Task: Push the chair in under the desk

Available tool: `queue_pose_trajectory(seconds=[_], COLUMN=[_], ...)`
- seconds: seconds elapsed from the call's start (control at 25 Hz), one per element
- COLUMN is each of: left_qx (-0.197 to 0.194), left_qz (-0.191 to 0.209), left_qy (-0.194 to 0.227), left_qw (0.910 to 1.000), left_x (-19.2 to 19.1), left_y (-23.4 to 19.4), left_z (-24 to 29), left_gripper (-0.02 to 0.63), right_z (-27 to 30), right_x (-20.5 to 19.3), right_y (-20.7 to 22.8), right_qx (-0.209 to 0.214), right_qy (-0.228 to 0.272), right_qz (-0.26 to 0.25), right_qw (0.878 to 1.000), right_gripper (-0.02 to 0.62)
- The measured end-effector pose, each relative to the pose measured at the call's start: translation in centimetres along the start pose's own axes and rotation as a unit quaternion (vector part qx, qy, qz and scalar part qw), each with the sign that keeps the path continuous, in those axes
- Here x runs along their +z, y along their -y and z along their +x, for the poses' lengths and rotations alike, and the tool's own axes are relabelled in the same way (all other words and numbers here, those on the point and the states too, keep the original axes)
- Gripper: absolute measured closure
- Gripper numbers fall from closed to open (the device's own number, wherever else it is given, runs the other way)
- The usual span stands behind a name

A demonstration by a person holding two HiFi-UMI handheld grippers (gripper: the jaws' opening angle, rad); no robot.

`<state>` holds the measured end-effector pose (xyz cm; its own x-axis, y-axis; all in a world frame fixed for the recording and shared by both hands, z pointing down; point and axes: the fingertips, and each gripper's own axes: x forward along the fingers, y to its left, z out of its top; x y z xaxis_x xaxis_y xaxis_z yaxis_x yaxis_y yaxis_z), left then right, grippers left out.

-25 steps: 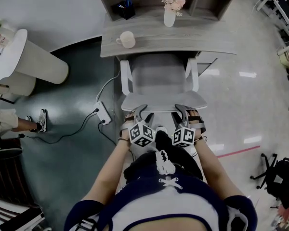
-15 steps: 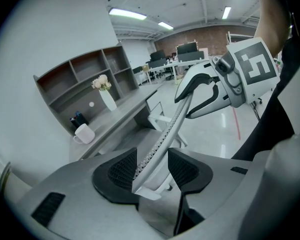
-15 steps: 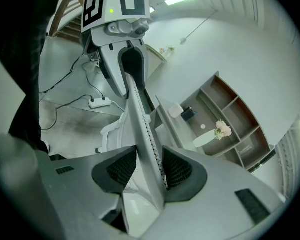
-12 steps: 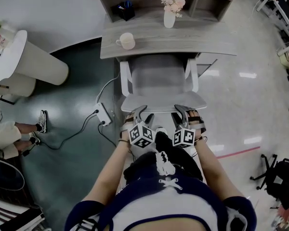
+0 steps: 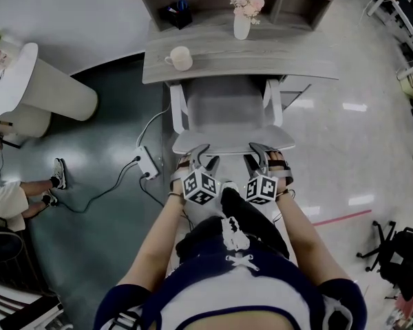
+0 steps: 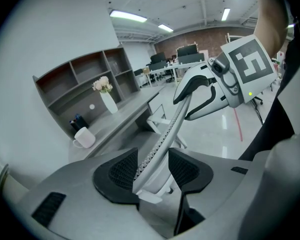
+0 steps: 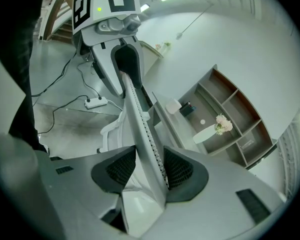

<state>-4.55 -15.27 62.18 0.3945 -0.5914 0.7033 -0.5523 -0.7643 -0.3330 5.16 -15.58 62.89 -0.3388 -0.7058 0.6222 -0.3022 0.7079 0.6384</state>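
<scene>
- the chair [image 5: 227, 105] stands at the upper middle of the head view. its front runs under the near edge of the desk [image 5: 282, 60], and its backrest [image 5: 230, 143] is the part nearest the person.
- the left gripper [image 5: 201, 157] and the right gripper [image 5: 261, 155] sit side by side on the backrest's top edge, one left of middle and one right of middle.
- left gripper view: the jaws are apart, astride the backrest's edge. the edge lies against one pad with a sliver of gap at the other, so it is not clamped.
- right gripper view: the jaws have just been opening and stand wide, with the backrest's edge between them and not squeezed.
- only the head view shows how the chair lies under the desk, where a mug [image 5: 182, 58] and a vase [image 5: 242, 20] stand.
- only the gripper views show the pads. the left one also looks out to a far office at upper right, and the right one shows a power strip [image 7: 95, 103] on the floor at left.
</scene>
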Motion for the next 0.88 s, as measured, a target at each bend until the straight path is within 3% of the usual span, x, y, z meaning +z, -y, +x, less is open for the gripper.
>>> queue_pose_trajectory(seconds=[0.2,0.88], left_qx=[0.005,0.003], left_qz=[-0.001,-0.013], left_qy=[0.022,0.015], left_qw=[0.9997,0.9998], left_x=[0.3,1.5], left_y=[-0.3,-3.8], left_z=[0.1,3.1], left_gripper=[0.413,0.408], right_z=[0.3,3.7], right_x=[-0.1,-0.5], right_y=[0.3,3.6], right_qx=[-0.002,0.003], right_qy=[-0.001,-0.008], right_qz=[0.001,0.004], right_qw=[1.000,1.000], right_gripper=[0.445,0.442])
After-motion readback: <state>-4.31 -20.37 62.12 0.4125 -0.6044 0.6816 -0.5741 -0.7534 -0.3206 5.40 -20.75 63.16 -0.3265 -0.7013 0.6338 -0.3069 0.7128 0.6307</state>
